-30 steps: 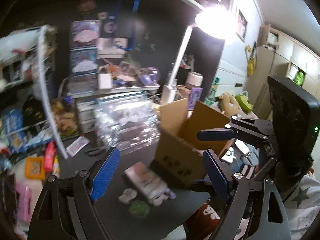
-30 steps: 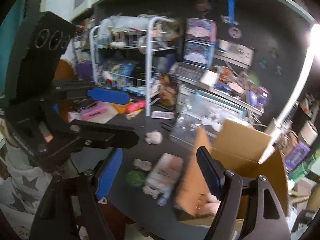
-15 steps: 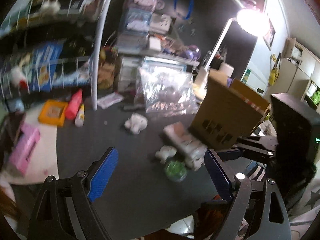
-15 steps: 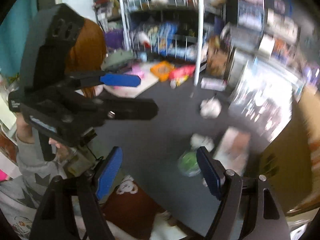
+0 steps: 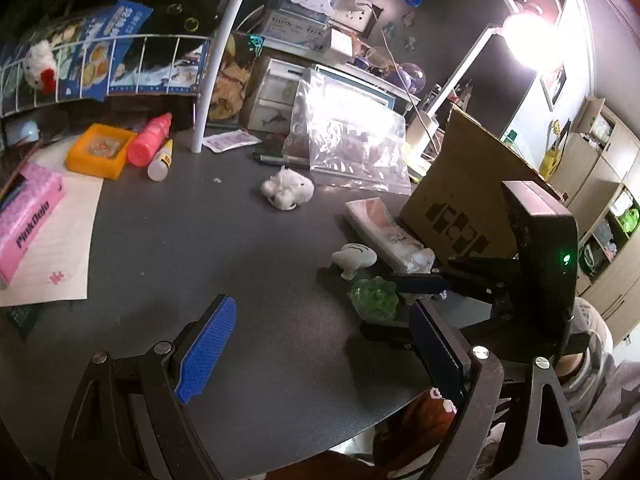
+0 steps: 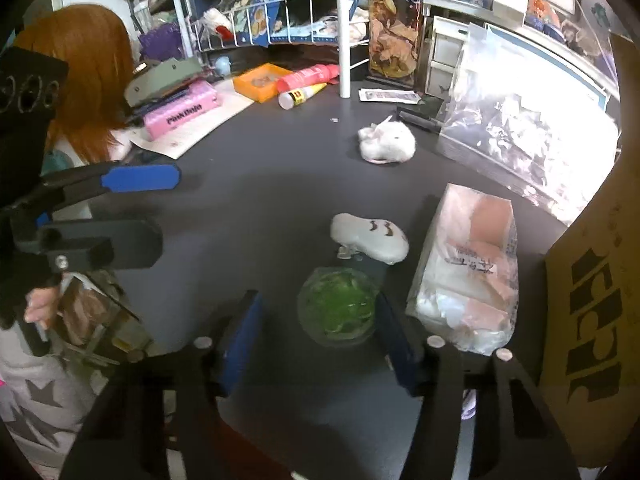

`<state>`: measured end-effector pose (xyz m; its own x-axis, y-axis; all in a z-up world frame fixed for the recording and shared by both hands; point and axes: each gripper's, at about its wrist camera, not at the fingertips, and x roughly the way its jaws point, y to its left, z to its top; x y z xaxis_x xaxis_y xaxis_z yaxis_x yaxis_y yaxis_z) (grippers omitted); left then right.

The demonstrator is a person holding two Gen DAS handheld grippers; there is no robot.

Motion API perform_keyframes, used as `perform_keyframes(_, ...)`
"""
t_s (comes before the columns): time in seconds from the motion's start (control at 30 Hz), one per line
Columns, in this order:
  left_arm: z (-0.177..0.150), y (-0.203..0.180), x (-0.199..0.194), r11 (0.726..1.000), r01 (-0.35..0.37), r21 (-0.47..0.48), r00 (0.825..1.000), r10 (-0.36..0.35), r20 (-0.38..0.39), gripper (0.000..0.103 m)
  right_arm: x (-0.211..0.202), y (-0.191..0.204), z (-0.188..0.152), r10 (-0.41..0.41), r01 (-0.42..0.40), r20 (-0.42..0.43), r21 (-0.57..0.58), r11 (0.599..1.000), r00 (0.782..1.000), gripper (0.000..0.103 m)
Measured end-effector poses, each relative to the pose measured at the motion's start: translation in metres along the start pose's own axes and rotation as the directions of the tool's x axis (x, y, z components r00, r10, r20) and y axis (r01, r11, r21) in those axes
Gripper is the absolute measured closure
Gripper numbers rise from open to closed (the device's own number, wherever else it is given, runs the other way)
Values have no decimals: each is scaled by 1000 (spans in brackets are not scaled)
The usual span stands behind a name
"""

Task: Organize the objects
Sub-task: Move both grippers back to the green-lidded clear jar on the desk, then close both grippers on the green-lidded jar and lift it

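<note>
A green translucent round trinket (image 6: 338, 306) lies on the dark desk (image 6: 248, 184) near its front edge. My right gripper (image 6: 318, 340) points down at it with the trinket between its jaws. The jaws are closing; the right pad is at the trinket's edge and a gap remains on the left. A flat white toy (image 6: 370, 238) with drawn lashes lies just behind, and a wrapped pink-and-white packet (image 6: 468, 272) to the right. In the left wrist view the right gripper (image 5: 400, 304) straddles the trinket (image 5: 374, 298). My left gripper (image 5: 320, 344) hovers open over bare desk, holding nothing.
A cardboard box (image 5: 468, 184) stands at the right, with a clear zip bag (image 5: 352, 140) behind it. A white fluffy plush (image 5: 286, 192) lies mid-desk. Orange tray (image 5: 100, 150), pink bottle (image 5: 150, 140), pink box (image 5: 28, 220) and a white wire rack (image 5: 216, 60) crowd the left. A person's hand (image 6: 38, 308) holds the left gripper.
Both grippers have come down toward the desk and tipped downward. The right gripper's jaws have narrowed around the green trinket. The left gripper stays wide.
</note>
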<state>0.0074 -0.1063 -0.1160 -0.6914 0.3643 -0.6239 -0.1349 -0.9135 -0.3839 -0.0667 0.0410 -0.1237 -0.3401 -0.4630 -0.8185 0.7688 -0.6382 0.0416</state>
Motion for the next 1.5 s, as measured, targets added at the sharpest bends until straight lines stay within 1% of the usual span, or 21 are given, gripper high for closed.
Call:
perform_keyframes(0.1,0,1,4,1000,7,-6,1000,-7,-8,16,3,0,-1,-38,38,4,-23,999,999,58)
perform_keyframes(0.13,0,1,5,1000,8,-7,1000,-8,-10,16,2,-1,-1,-41,41,10,-28,999,999,63)
perform_keyframes(0.3,-2,-1,11,1000,15,-11,1000,-16,-25,16,1,-1,-1,-45,45,23,-39,998,999,66)
perform_keyframes(0.33,-2,-1,12,1000,17,-12,999,-18,-27,16,0,-1,-2,-45,46,28,-39,998,999,68)
perform_keyframes(0.43,-3,-2,15,999,30,-15,999,-30,-37,16,-3,0,-2,-26,27,33,-42,999,999,68)
perform_keyframes(0.5,-3,-3,17,999,41,-21,998,-42,-43,16,-4,2,-3,-27,29,35,-53,998,999,68)
perform_keyframes(0.63,-2,-4,18,995,90,-36,995,-92,-49,16,-11,8,-3,-4,9,61,-73,997,998,68)
perform_keyframes(0.7,0,-5,19,990,133,-43,989,-135,-51,16,-19,14,-1,10,-1,88,-97,995,996,68)
perform_keyframes(0.83,7,-11,18,980,192,-54,980,-194,-51,18,-34,25,3,38,-18,134,-145,989,990,68)
perform_keyframes(0.87,9,-12,17,976,210,-56,976,-213,-47,25,-40,29,4,40,-16,150,-164,986,988,68)
perform_keyframes(0.93,14,-15,14,966,251,-65,966,-254,-40,33,-49,36,6,40,-4,177,-199,980,983,68)
perform_keyframes(1.0,19,-19,10,959,274,-67,960,-276,-32,36,-60,41,9,38,11,207,-230,973,978,69)
perform_keyframes(1.03,22,-21,8,955,288,-67,957,-290,-29,39,-64,42,10,38,16,217,-240,971,975,68)
perform_keyframes(1.07,24,-22,7,951,300,-70,953,-303,-27,46,-69,44,11,39,21,231,-252,968,972,68)
perform_keyframes(1.1,28,-24,5,942,328,-77,944,-331,-23,49,-73,44,13,38,27,244,-261,965,969,68)
perform_keyframes(1.17,32,-25,2,935,346,-80,937,-349,-20,58,-81,44,14,31,46,270,-275,960,962,68)
perform_keyframes(1.2,36,-28,1,933,352,-79,935,-354,-18,60,-84,44,14,30,53,283,-281,958,959,68)
perform_keyframes(1.27,39,-30,-1,930,360,-79,932,-362,-18,68,-90,44,15,30,62,303,-290,955,952,68)
perform_keyframes(1.33,43,-35,-3,927,368,-76,929,-370,-20,73,-95,43,16,30,70,320,-297,952,947,68)
perform_keyframes(1.5,57,-53,-11,936,350,-38,936,-351,-23,74,-109,40,17,31,87,360,-305,949,932,68)
